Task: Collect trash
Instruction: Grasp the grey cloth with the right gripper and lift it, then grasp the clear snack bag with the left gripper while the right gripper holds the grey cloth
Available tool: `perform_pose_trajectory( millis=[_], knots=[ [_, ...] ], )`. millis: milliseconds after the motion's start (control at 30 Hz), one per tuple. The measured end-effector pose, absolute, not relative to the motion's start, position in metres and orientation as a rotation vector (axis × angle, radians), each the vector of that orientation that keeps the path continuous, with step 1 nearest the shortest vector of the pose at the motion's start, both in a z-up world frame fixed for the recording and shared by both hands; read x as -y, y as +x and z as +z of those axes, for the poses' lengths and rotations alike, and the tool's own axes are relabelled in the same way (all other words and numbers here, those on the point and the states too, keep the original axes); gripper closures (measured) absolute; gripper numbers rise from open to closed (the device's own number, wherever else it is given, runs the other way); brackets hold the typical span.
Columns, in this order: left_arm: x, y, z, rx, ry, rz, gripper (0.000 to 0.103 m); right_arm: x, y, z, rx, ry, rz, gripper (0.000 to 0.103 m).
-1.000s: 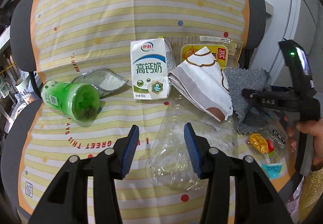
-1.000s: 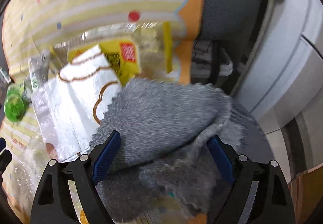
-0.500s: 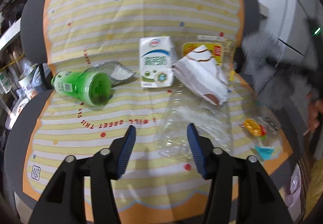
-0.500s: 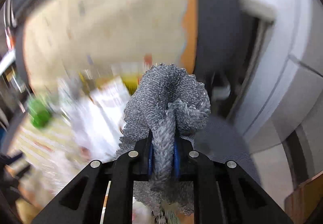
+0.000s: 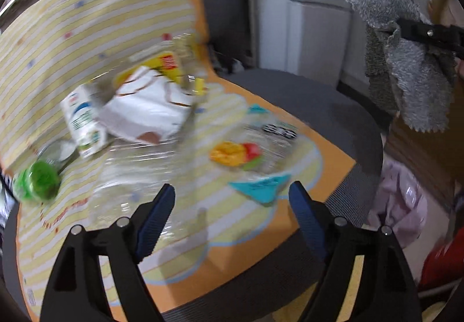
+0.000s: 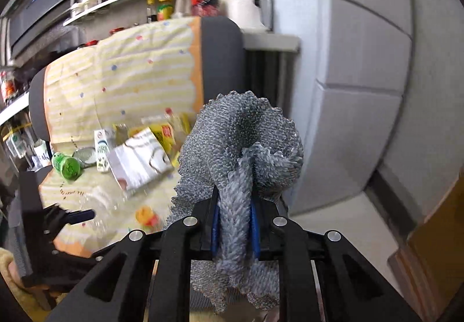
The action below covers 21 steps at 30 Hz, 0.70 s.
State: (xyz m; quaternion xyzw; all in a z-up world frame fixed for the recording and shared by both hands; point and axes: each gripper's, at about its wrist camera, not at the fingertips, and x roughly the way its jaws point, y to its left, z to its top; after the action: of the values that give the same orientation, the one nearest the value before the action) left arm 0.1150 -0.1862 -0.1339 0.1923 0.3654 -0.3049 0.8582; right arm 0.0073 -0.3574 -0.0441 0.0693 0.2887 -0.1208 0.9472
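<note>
Right gripper (image 6: 233, 230) is clamped tight on the grey cloth (image 6: 240, 154), blue pads pinching a thick fold, the rest bunched above the jaws and trailing below them, all of it lifted clear of the chair (image 5: 327, 107). Left gripper (image 5: 232, 206) hangs over the front edge of the striped cover (image 5: 95, 32), its jaws having just been opening, now spread wide with nothing between them. Just ahead of it lies the clear plastic bag (image 5: 136, 177), flat on the cover; toward the right edge, a wrapper with yellow and red print (image 5: 235, 152). Further in sit the white paper bag (image 5: 148, 110), the milk carton (image 5: 84, 125) and, at the left edge, the green cup (image 5: 39, 180) on its side. Risks, as I read it: the cloth's loose tail could snag or slip free if swung fast, and that slick flat bag could slide away from the pads rather than bunch between them
</note>
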Motion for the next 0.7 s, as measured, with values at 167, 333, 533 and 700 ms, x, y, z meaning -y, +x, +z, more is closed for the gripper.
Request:
perform_pose_trajectory(
  millis=[167,333,533,700],
  knots=[
    [0.211,0.118,-0.157,-0.807,0.478,-0.633,0.024,0.374,-0.003,-0.068,-0.615,0.224,-0.243,0.084],
    [0.226,0.125,-0.172,-0.798,0.553,-0.606,0.024,0.379,0.000,-0.077,-0.618,0.264,-0.222,0.084],
    [0.240,0.133,-0.175,-0.755,0.589,-0.608,0.037,0.378,0.001,-0.079,-0.611,0.274,-0.210,0.084],
    [0.247,0.139,-0.179,-0.735,0.605,-0.602,0.075,0.379,-0.005,-0.081,-0.610,0.289,-0.213,0.084]
  ],
)
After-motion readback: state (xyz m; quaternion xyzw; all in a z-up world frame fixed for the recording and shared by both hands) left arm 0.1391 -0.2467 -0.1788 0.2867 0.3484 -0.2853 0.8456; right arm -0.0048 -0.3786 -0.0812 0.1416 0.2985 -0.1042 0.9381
